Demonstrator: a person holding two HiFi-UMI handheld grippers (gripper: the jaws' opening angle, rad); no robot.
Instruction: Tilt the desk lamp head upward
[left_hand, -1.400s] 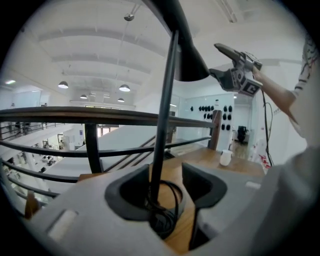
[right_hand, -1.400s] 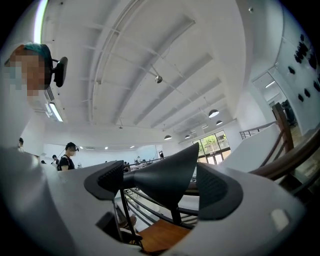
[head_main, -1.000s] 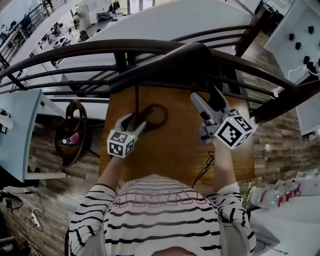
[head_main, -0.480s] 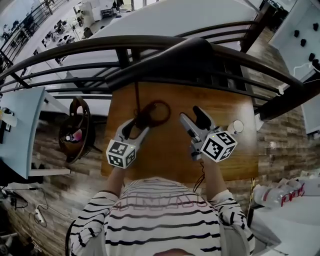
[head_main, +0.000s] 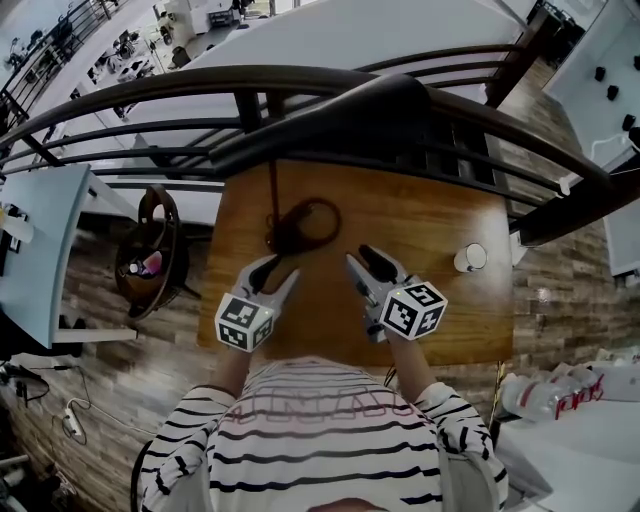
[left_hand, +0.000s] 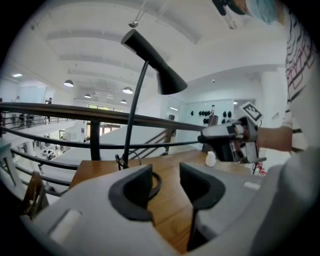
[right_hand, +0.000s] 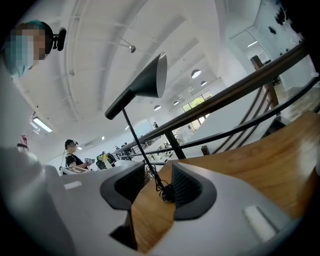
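Lamp head (left_hand: 156, 65) lost against dark railing (head_main: 150, 95) from above; left gripper (left_hand: 166, 182), right gripper (right_hand: 152, 186) closing on nothing.

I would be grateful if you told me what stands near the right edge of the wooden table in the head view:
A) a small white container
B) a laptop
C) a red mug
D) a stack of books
A: a small white container stands alone near the right edge of the wooden table. No mug, books or laptop show on it.
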